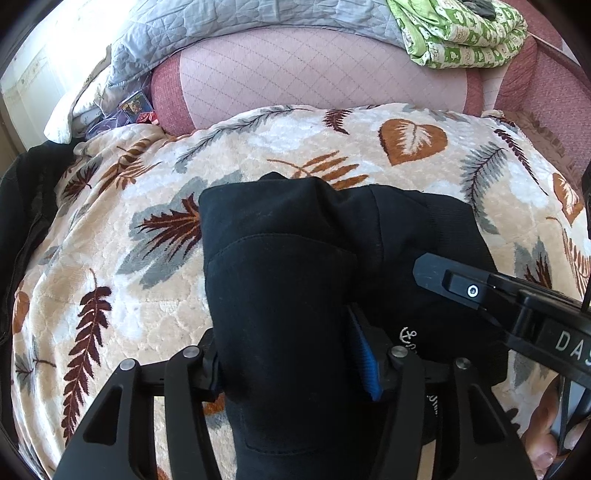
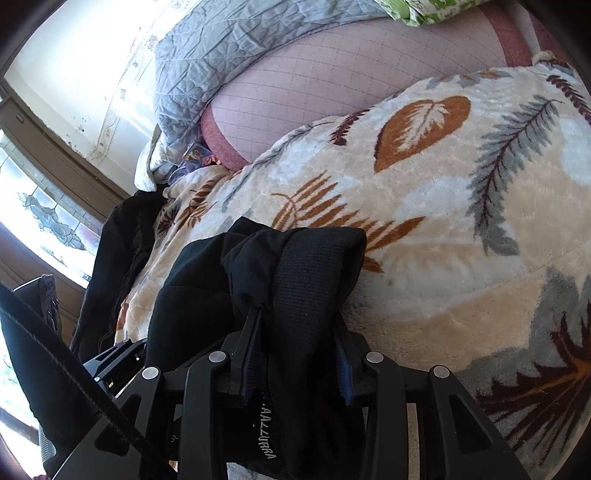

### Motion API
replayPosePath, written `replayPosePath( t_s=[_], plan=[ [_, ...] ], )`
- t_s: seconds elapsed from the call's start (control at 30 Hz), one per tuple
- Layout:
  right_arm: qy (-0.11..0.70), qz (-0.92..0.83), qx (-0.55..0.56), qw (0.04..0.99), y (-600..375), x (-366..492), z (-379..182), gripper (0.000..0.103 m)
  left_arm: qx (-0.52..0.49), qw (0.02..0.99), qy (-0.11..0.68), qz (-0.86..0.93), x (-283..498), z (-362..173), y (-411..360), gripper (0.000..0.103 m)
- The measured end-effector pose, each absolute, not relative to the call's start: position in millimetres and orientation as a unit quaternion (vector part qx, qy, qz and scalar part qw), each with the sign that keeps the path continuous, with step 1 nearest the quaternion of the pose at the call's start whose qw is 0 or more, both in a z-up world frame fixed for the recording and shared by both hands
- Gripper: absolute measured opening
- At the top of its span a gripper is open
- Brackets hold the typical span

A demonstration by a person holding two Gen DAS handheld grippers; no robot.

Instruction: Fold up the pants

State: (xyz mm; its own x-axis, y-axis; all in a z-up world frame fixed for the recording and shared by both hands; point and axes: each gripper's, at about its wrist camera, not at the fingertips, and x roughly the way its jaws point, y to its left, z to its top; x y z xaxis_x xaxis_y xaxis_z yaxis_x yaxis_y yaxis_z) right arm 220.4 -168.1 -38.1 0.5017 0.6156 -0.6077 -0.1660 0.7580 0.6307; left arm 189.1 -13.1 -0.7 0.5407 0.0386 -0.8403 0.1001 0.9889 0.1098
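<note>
The black pants (image 1: 295,258) lie bunched and partly folded on a leaf-patterned blanket (image 1: 147,314). My left gripper (image 1: 291,354) is shut on a thick fold of the pants that drapes over and between its fingers. My right gripper (image 2: 295,354) is shut on the ribbed waistband end of the pants (image 2: 306,273), which hangs between its blue-padded fingers (image 2: 343,380). In the left wrist view the right gripper's finger (image 1: 461,284) reaches in from the right, over the pants. White lettering shows on the fabric (image 2: 264,428).
The blanket covers a sofa seat with a pink quilted backrest (image 1: 314,74). A grey quilt (image 1: 221,29) and a green patterned cloth (image 1: 461,33) lie on top of the backrest. A dark jacket (image 1: 18,221) lies at the left edge. A window (image 2: 44,206) is at left.
</note>
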Motion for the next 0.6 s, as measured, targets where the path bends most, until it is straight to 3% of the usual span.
replayPosePath(
  t_s=[0.17,0.3,0.4,0.6],
  plan=[
    [0.443,0.226,0.254,0.829,-168,221,-41,0.043,0.062,0.874,0.481,-0.015,192,-6,-8,0.063],
    [0.452,0.211,0.256,0.828,-170,223,-45,0.05,0.049,0.873,0.485,-0.009,195,-9,-2,0.075],
    [0.46,0.196,0.256,0.827,-174,224,-48,0.061,0.025,0.868,0.496,-0.014,198,-10,7,0.083],
    [0.464,0.18,0.239,0.834,-177,223,-44,0.067,-0.099,0.824,0.555,-0.048,207,-20,40,0.084]
  ],
)
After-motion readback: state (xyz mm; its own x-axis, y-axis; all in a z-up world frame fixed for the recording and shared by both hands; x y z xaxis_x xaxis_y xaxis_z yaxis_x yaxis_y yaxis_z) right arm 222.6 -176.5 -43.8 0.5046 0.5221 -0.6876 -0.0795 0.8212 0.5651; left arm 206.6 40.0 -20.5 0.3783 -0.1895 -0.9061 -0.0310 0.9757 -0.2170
